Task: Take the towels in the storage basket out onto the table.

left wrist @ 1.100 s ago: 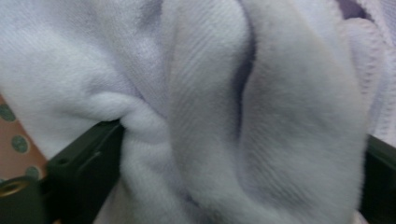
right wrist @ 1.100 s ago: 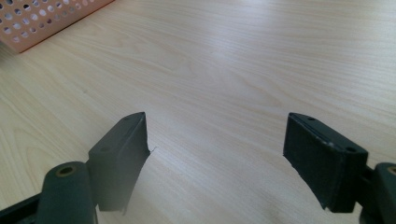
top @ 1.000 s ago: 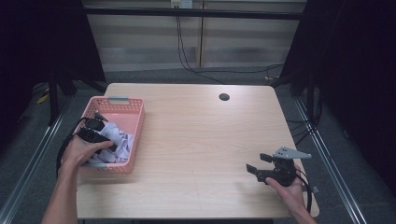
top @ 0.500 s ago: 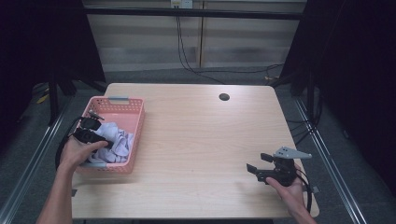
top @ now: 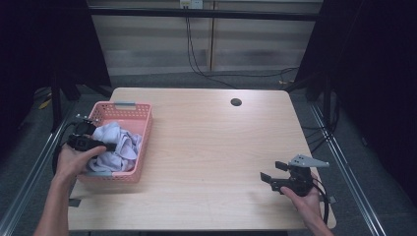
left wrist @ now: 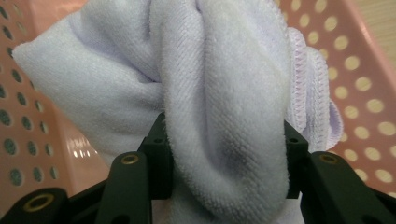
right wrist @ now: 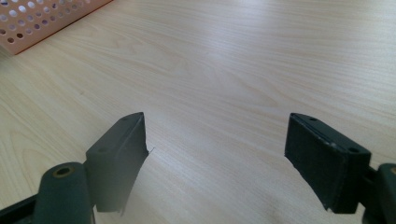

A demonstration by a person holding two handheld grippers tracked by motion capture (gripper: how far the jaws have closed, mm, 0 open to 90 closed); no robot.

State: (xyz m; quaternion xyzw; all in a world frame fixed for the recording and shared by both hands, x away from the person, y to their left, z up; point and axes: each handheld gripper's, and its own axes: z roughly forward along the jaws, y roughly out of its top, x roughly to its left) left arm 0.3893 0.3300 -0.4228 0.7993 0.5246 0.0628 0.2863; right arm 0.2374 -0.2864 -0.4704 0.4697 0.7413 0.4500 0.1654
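Cloth: pale lilac terry cloth [left wrist: 224, 116], bunched in pink perforated plastic basket [top: 129, 173], table's left.
Left gripper [top: 101, 146]: jaws just closing, clamped on cloth fold.
Right gripper [right wrist: 215, 154]: jaws apart, over light wooden table [top: 211, 142].

A pale wooden bench [top: 206, 147] is seen, with a pink basket [top: 140, 147] set at its left edge and a small dark round hole [top: 236, 102] near the far side.

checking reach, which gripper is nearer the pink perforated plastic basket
Left. The left gripper is inside the pink perforated plastic basket, clamped on its white cloth; the right gripper sits across the table.
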